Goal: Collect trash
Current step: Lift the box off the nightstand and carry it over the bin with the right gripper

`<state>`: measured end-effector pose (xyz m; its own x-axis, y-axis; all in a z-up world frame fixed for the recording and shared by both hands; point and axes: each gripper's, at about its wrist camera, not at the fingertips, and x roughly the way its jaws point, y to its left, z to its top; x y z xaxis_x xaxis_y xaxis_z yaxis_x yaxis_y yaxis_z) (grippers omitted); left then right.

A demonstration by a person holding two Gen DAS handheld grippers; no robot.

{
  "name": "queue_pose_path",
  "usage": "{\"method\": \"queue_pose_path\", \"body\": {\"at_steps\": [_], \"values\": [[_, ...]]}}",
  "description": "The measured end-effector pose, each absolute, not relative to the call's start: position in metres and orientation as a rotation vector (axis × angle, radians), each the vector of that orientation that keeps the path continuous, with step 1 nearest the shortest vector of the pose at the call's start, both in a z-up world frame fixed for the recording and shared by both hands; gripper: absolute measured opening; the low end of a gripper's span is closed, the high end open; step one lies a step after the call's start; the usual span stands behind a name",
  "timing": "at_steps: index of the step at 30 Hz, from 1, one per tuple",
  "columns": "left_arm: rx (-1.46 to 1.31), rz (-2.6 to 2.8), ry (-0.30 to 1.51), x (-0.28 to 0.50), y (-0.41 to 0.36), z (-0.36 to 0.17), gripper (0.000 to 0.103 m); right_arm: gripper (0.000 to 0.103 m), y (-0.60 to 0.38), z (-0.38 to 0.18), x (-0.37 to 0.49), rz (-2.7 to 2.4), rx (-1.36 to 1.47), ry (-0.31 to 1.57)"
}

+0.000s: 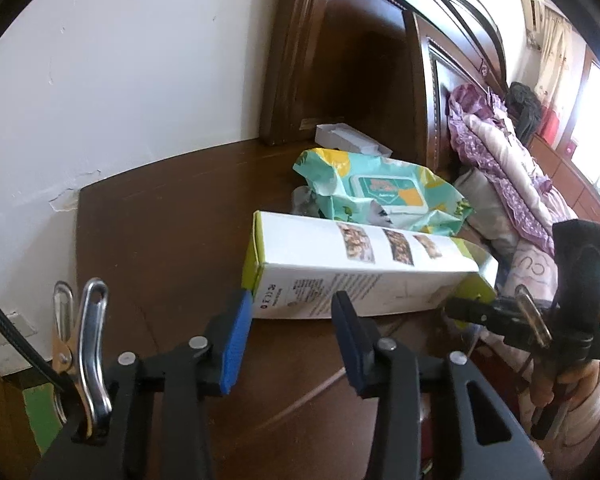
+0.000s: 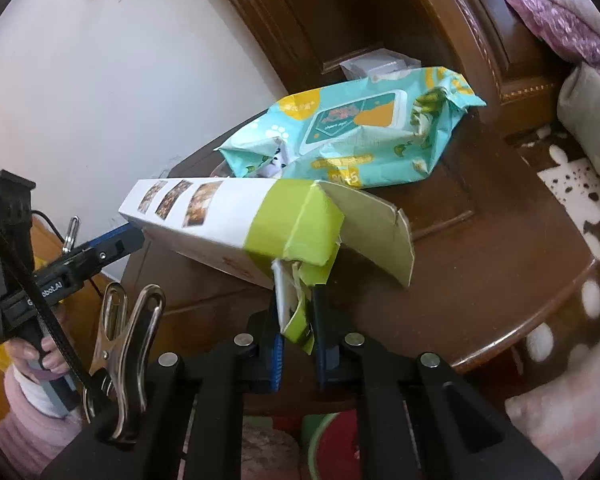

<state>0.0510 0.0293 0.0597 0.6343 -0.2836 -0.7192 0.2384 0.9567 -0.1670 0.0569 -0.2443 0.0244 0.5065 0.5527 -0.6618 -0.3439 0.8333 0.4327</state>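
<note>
A long white and green carton (image 1: 360, 268) lies on the dark wooden nightstand (image 1: 160, 240). My right gripper (image 2: 298, 320) is shut on the torn green flap at the carton's (image 2: 236, 224) open end. In the left wrist view it (image 1: 476, 312) shows at the carton's right end. My left gripper (image 1: 288, 320) is open, its blue pads just in front of the carton's near side; it shows in the right wrist view (image 2: 116, 244) by the far end. A crumpled teal wipes pack (image 1: 380, 192) (image 2: 352, 128) lies behind the carton.
A small white box (image 1: 348, 140) sits against the bed's wooden headboard (image 1: 432, 100). A white wall (image 1: 120, 80) stands to the left. Purple bedding (image 1: 500, 160) lies to the right. A thin white cable (image 1: 320, 388) runs over the nightstand's front.
</note>
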Motion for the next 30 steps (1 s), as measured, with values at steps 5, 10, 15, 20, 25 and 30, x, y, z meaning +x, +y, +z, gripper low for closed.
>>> {"method": "queue_pose_path", "body": {"at_steps": [5,10,15,20,25,30], "values": [[-0.024,-0.292,0.797,0.030,0.024,0.067,0.042,0.014,-0.243,0.034,0.037,0.531,0.220,0.848],[0.018,-0.296,0.774,0.005,0.016,0.068,0.042,0.014,-0.246,0.037,0.014,0.525,0.223,0.831],[0.022,-0.311,0.783,-0.014,0.011,0.063,0.042,0.014,-0.252,0.042,-0.015,0.499,0.218,0.792],[0.000,-0.345,0.782,-0.033,0.004,0.059,0.042,0.014,-0.264,0.047,-0.049,0.507,0.239,0.762],[-0.007,-0.382,0.786,-0.052,-0.006,0.055,0.042,0.013,-0.279,0.049,-0.079,0.498,0.260,0.736],[-0.003,-0.423,0.776,-0.071,-0.017,0.052,0.041,0.012,-0.292,0.050,-0.107,0.483,0.262,0.714]]}}
